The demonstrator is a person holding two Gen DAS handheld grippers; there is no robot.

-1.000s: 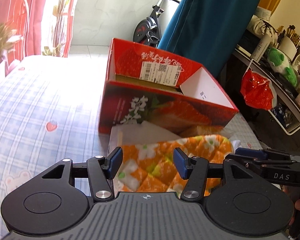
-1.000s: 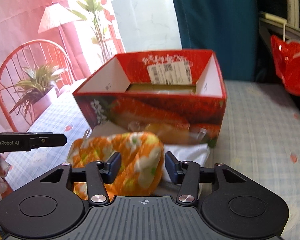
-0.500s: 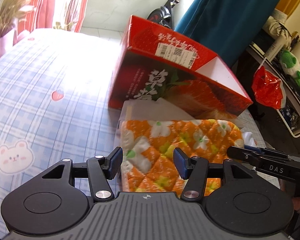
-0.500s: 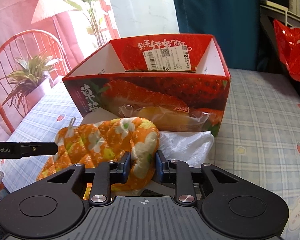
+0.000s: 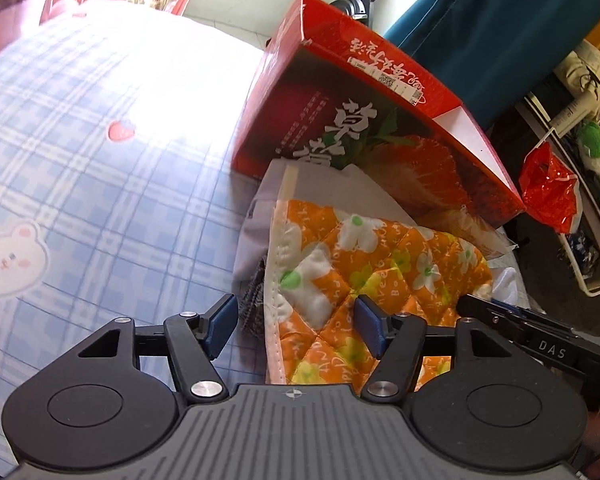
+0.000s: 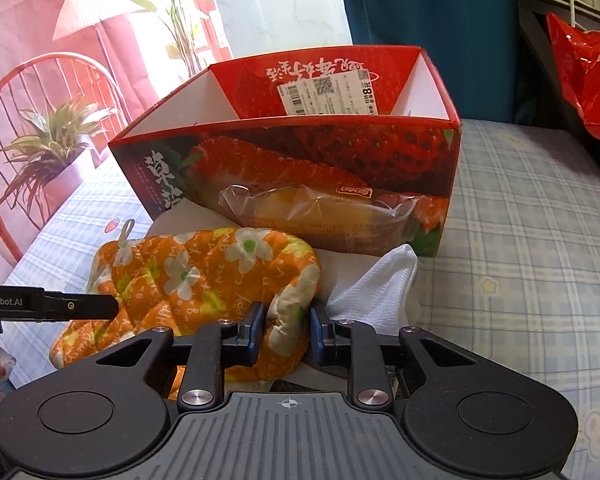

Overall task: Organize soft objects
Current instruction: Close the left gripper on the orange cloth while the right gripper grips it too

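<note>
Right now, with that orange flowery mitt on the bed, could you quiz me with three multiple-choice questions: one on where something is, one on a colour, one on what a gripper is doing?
1. Where does the orange oven mitt lie?
A. Inside the red box
B. In front of the red box, on white cloth
C. On the chair

2. What colour is the box on the outside?
A. Red, with strawberry pictures
B. Plain blue
C. Green

3. What is the right gripper doing?
A. Standing wide open over bare sheet
B. Pinching a fold of the mitt
C. Holding the wrapped cake

Answers:
1 B: the mitt rests on the white cloth before the box's front wall.
2 A: its walls are red with printed strawberries.
3 B: its jaws, which have just been closing, press a padded edge of the mitt between them.
</note>
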